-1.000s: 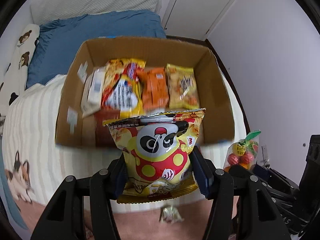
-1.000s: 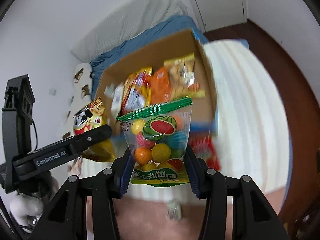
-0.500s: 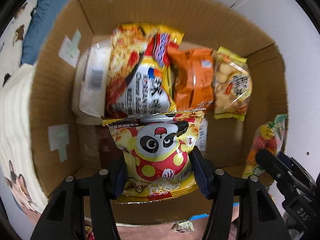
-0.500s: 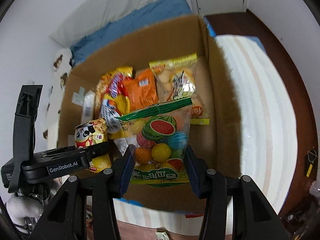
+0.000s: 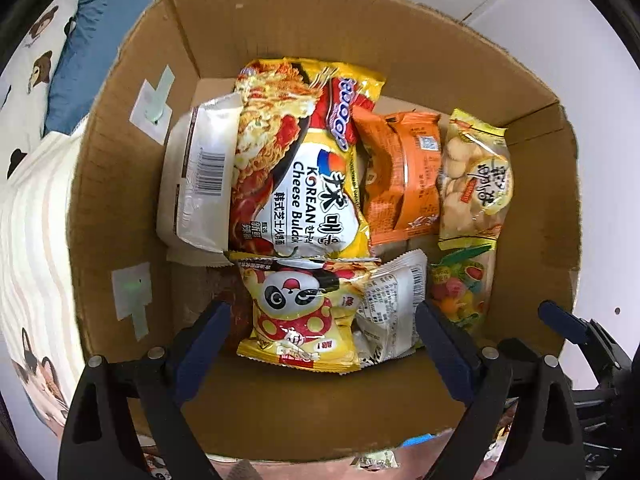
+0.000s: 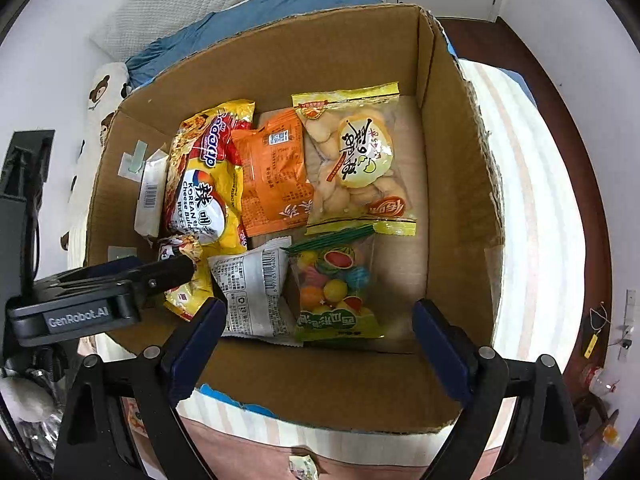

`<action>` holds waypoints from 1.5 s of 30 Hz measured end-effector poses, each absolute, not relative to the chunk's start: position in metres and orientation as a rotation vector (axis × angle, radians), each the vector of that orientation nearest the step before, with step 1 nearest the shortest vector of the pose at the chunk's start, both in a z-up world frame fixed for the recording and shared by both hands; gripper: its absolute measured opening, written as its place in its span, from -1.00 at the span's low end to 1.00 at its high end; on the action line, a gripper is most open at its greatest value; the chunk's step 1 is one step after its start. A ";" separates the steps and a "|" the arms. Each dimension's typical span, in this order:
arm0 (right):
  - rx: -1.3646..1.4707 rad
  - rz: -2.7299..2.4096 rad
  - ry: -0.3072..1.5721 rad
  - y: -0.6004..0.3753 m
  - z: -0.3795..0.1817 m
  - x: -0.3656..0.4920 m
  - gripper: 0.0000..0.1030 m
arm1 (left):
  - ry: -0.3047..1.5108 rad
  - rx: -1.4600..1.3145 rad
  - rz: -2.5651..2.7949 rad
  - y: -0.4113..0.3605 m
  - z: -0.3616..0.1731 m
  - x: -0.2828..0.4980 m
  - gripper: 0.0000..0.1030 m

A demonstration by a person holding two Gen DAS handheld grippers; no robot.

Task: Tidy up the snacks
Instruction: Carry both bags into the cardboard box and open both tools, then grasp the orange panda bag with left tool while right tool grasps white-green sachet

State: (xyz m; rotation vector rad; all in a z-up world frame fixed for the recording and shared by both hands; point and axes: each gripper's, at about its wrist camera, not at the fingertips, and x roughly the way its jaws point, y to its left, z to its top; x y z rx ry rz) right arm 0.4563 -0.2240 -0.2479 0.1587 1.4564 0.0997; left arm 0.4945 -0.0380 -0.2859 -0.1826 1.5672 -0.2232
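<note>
**Both snack bags lie in the box, both grippers spread wide**

While the panda-print snack bag (image 5: 302, 312) lies flat on the floor of the cardboard box (image 5: 120, 184), near its front wall, the left gripper (image 5: 322, 334) hangs over it with its blue-padded fingers (image 5: 200, 344) wide apart, touching neither edge of the bag. Just right of it sits a white packet with a barcode (image 6: 252, 288), and beyond that the clear bag of fruit-shaped candies (image 6: 334, 288) with its green top seal, also lying flat. The right gripper (image 6: 316, 344) stands open above that bag, fingers (image 6: 440, 348) well clear of it on both sides.

Behind these, a back row runs across the box: a white wrapped pack (image 5: 200, 184) at the left, a Korean cheese buldak noodle packet (image 5: 298, 160) overlapping it, an orange packet (image 5: 400, 176), then a clear yellow-edged bag of pale biscuits (image 6: 352, 160) (its bottom seal touches the candy bag's green top).

The box rests on a striped bedcover (image 6: 532, 200), with a blue pillow (image 6: 256, 12) beyond.
</note>
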 end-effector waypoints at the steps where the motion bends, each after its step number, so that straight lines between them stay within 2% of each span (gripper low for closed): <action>1: 0.158 0.095 1.451 -0.225 -0.246 0.456 0.87 | 1.559 -0.184 -0.224 -0.038 -0.282 0.495 0.84; 13: 0.119 0.071 1.341 -0.228 -0.208 0.429 0.87 | 1.313 -0.079 -0.156 -0.029 -0.217 0.453 0.84; 29: 0.052 0.075 1.097 -0.219 -0.131 0.340 0.87 | 1.014 -0.040 -0.070 -0.015 -0.144 0.360 0.84; 40: 0.094 0.103 0.995 -0.216 -0.088 0.291 0.87 | 0.914 -0.030 -0.092 -0.022 -0.103 0.315 0.84; 45: 0.133 0.124 0.994 -0.218 -0.085 0.273 0.87 | 0.910 -0.040 -0.087 -0.020 -0.102 0.300 0.84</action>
